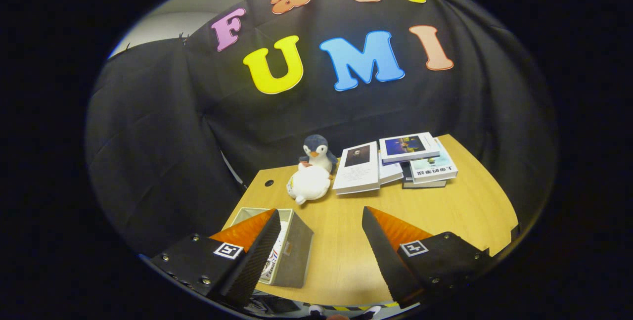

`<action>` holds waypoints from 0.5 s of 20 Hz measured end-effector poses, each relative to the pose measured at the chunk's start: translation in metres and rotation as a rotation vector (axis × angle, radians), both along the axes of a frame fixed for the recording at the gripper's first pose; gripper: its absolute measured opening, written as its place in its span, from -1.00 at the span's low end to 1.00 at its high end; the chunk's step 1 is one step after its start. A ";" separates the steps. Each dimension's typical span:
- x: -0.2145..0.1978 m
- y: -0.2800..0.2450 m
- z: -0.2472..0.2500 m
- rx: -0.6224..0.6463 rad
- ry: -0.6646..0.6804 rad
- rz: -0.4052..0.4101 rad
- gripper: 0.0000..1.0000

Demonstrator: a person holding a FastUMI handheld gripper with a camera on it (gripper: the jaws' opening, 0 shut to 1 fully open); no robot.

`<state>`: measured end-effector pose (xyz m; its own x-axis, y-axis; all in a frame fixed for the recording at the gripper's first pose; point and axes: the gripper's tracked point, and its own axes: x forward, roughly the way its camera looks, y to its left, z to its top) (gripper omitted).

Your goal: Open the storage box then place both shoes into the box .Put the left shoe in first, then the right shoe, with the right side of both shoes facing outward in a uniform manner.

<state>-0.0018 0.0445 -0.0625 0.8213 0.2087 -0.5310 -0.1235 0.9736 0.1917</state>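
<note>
The single fisheye view rides on the hand-held gripper (319, 221) and looks forward along its two spread fingers, which rise from the lower part of the frame. It sits above the light wooden table (445, 211), tilted down and toward the black cloth wall (148, 137) filling the upper half. The grey open-topped storage box (296, 251) lies close, lower left of centre; the plush penguin toy (316, 154) and stacked white-covered books (395, 161) sit farther off, mid-frame.

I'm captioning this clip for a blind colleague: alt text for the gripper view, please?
The open claw hovers over a wooden table, its left finger above an open grey storage box. Beyond sit a plush penguin and stacked books.
</note>
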 end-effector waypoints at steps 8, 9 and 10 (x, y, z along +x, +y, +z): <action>-0.018 -0.083 0.056 -0.092 -0.254 -0.092 0.98; -0.021 -0.093 0.063 -0.118 -0.293 -0.108 0.98; -0.028 -0.105 0.068 -0.150 -0.328 -0.125 0.98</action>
